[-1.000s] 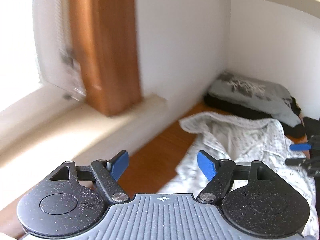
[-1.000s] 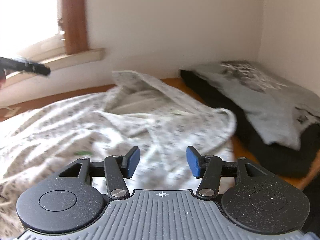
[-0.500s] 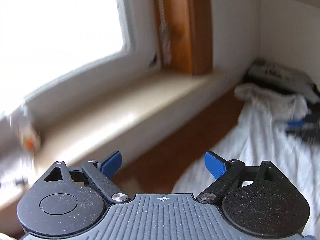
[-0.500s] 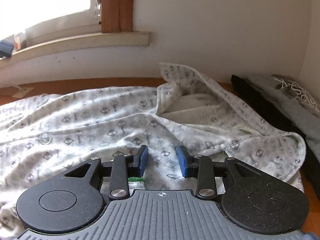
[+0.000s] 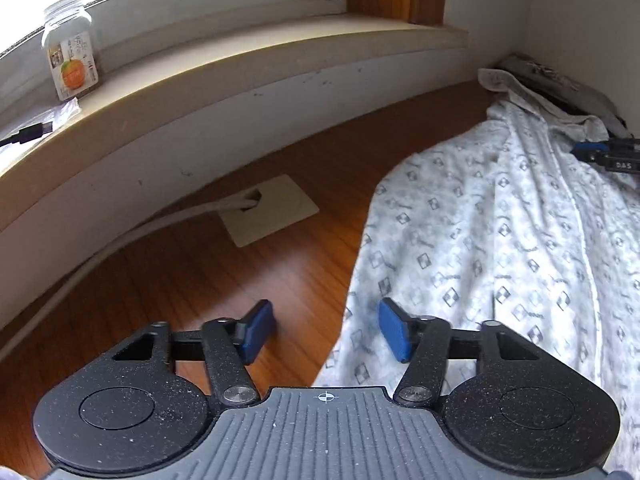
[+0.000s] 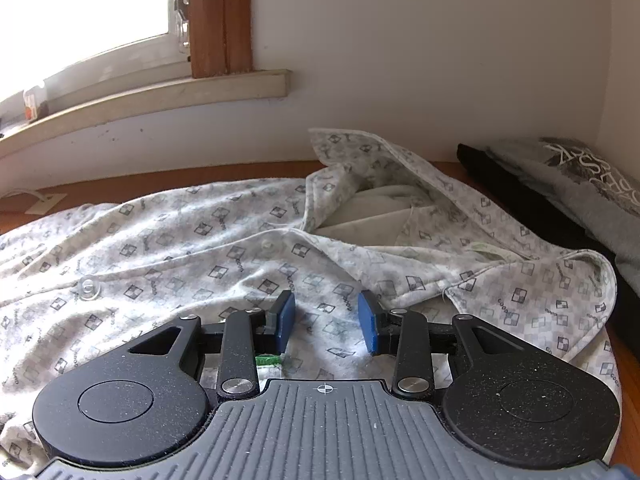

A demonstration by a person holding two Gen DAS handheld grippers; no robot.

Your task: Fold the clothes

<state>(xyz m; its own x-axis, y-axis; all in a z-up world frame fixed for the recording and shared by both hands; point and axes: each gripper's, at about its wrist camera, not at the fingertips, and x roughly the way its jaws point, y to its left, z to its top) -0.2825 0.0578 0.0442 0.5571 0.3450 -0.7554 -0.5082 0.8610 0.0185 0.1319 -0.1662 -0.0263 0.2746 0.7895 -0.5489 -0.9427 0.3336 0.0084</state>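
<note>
Wooden floor [image 5: 256,276], jar [image 5: 71,65], grey garment [image 6: 592,196]

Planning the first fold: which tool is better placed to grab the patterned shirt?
Probably the left tool: open, straddling the patterned shirt hem edge on the wooden floor. The right tool, also open, hovers over mid-fabric, away from an edge.

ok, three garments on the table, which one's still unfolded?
The white patterned shirt, spread out and rumpled right under the right gripper. The grey printed top and the black garment beneath it sit folded in a stack by the wall.
</note>
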